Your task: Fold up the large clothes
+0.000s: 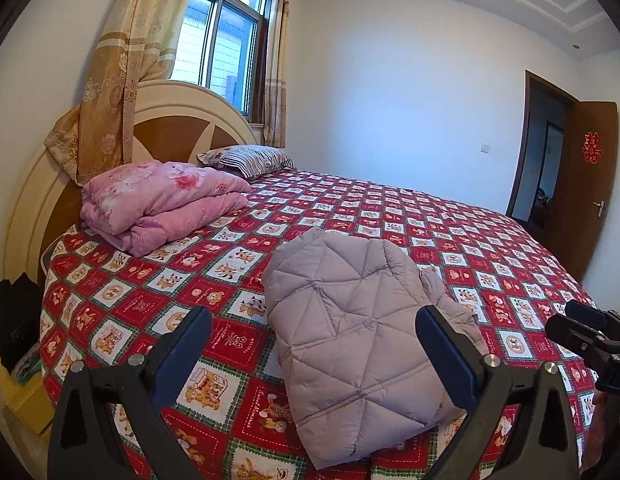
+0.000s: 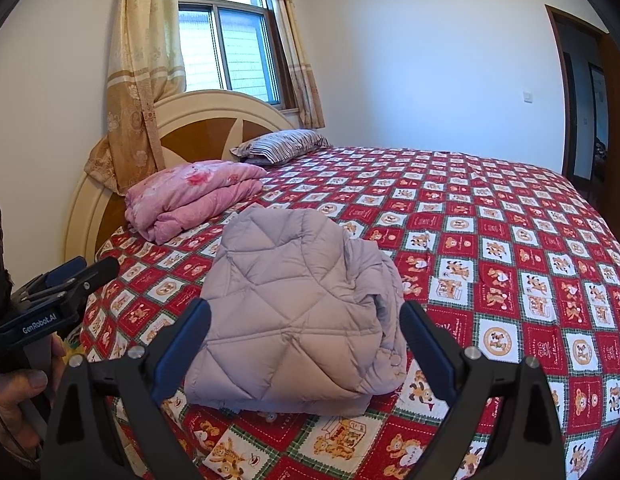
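Folded lilac quilted jacket [image 1: 350, 344] on a bear-print bedspread [image 1: 490, 248], both your grippers empty.

Far left lies a folded pink quilt [image 1: 158, 204]. Your left gripper [image 1: 312, 344] and right gripper [image 2: 306, 336] hover near the jacket, jaws wide apart, likely just released. Only the right view shows the jacket's bunched right-hand layers and snaps.

Bedroom, white walls, daylight through a sliding window [image 1: 222, 44] directly above the arched cream-and-brown headboard [image 1: 166, 120]. Gold patterned curtains [image 1: 118, 64] hang either side of the window, one draped onto the headboard. Recessed spotlights in the ceiling. Brown door [image 1: 590, 184] open on the wall opposite the headboard.
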`<act>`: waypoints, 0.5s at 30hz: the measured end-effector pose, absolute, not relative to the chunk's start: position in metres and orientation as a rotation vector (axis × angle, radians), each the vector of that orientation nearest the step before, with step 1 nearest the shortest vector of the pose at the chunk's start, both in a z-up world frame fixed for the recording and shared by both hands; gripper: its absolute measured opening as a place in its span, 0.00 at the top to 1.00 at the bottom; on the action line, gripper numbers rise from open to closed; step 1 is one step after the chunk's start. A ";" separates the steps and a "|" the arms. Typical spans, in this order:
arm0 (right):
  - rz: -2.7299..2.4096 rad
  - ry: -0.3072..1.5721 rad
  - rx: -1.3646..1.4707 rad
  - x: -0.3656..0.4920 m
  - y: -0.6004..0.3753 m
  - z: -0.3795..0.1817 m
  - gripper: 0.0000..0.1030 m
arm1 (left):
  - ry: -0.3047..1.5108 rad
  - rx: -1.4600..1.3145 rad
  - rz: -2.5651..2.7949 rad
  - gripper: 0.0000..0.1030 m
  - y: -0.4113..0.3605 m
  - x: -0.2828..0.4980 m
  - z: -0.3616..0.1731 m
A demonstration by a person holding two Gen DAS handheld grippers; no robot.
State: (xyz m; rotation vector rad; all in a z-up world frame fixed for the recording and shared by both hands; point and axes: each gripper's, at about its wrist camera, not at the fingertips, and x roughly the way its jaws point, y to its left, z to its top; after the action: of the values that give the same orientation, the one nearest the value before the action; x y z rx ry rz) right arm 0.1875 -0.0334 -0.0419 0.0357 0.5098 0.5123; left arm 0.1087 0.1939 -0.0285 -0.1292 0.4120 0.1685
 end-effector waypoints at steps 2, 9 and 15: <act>0.512 0.509 0.035 0.187 -0.032 -0.042 0.05 | 0.411 -0.129 0.167 0.01 0.194 0.109 -0.029; 0.515 0.508 0.033 0.187 -0.033 -0.042 0.05 | 0.411 -0.128 0.168 0.01 0.194 0.109 -0.029; 0.516 0.507 0.031 0.187 -0.033 -0.042 0.04 | 0.419 -0.130 0.166 0.01 0.196 0.110 -0.030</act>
State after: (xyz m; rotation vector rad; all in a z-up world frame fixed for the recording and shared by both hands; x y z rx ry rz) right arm 0.1866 -0.0332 -0.0420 0.0314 0.5065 0.5158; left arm 0.1099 0.1957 -0.0304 -0.1302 0.4188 0.1664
